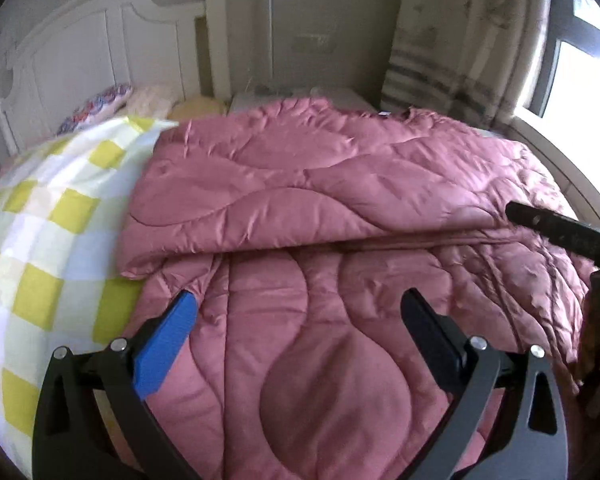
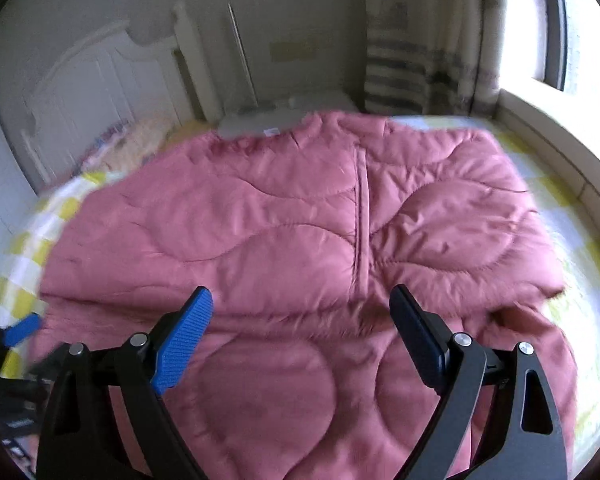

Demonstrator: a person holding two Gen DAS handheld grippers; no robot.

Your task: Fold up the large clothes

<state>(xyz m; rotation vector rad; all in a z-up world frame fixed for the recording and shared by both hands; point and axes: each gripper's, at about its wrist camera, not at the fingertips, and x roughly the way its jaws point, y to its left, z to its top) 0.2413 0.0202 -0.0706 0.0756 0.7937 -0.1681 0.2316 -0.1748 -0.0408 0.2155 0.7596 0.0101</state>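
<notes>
Count: 1 pink quilted coat (image 2: 300, 216), 2 claws, 1 bed, 1 checked sheet (image 1: 40, 216), 1 white headboard (image 1: 84, 44), 1 striped curtain (image 1: 440, 76), 1 patterned pillow (image 1: 96, 108).
Coat location: spread across the bed on the checked sheet, filling the middle of both views, directly beneath both claws.
Coat look: dusty pink, puffy, sewn in wavy curved quilting lines; slightly shiny, wrinkled surface; 1 straight front seam running down the centre in the right wrist view; upper part laid over the lower part with a soft rounded fold edge across the width in the left wrist view.
Sheet: yellow, white and pale blue squares, smooth cotton look.
Headboard: white painted wood, scalloped top, panelled.
Left claw (image 1: 300, 312): spread wide, gripping nothing, 1 blue ribbed pad and 1 dark pad, poised over the lower coat near its left edge.
Right claw (image 2: 302, 308): spread wide, gripping nothing, same blue and dark pads, poised over the coat's centre just below the fold.
Other claw seen: dark tip at the right of the left wrist view, blurred.
</notes>
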